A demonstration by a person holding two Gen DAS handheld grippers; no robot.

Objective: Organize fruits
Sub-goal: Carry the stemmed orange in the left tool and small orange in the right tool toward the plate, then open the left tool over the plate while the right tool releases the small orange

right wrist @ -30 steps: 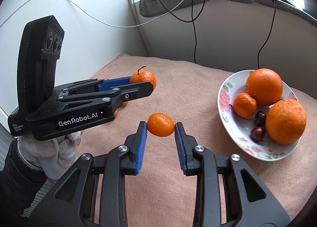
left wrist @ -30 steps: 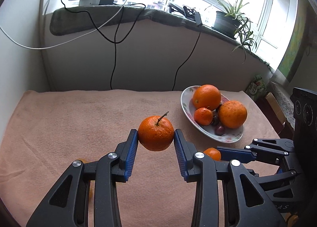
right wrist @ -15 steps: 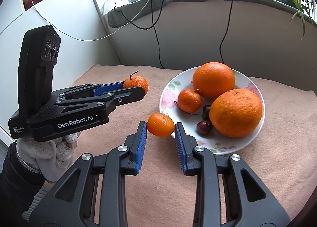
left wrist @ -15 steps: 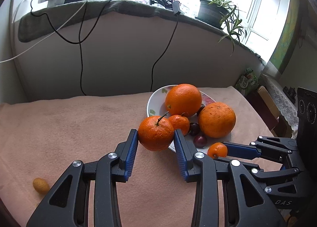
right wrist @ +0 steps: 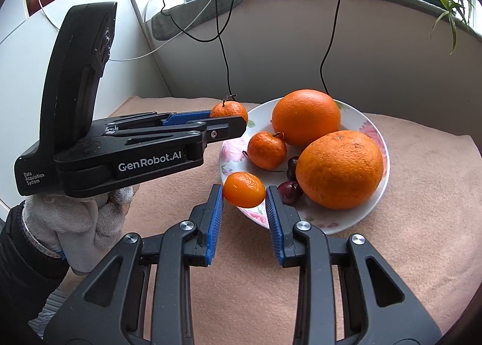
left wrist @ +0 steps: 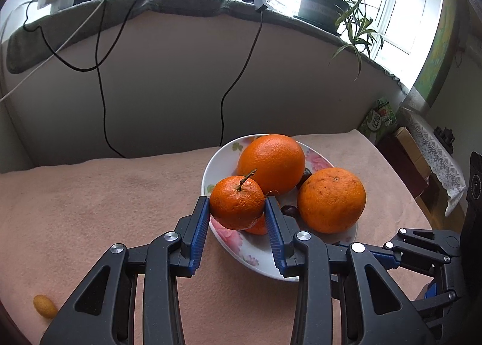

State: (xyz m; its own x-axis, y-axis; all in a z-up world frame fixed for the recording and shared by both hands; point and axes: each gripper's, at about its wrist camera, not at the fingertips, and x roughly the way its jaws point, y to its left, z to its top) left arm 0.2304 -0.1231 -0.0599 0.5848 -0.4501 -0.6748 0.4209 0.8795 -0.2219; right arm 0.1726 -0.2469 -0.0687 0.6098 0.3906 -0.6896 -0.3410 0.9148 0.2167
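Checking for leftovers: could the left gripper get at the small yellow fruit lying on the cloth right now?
Probably not as things stand. The left gripper is shut on a stemmed mandarin over the plate, so it must release first. The small yellow fruit itself lies unobstructed on the cloth.

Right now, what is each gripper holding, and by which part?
Left gripper: stemmed mandarin, gripped across its sides. Right gripper: smaller mandarin, likewise by its sides.

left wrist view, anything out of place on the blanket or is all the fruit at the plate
One piece is stray: a small yellow-orange fruit, perhaps a kumquat, lies alone on the pink blanket near the lower left edge, far from the flowered plate where the other fruit is gathered.
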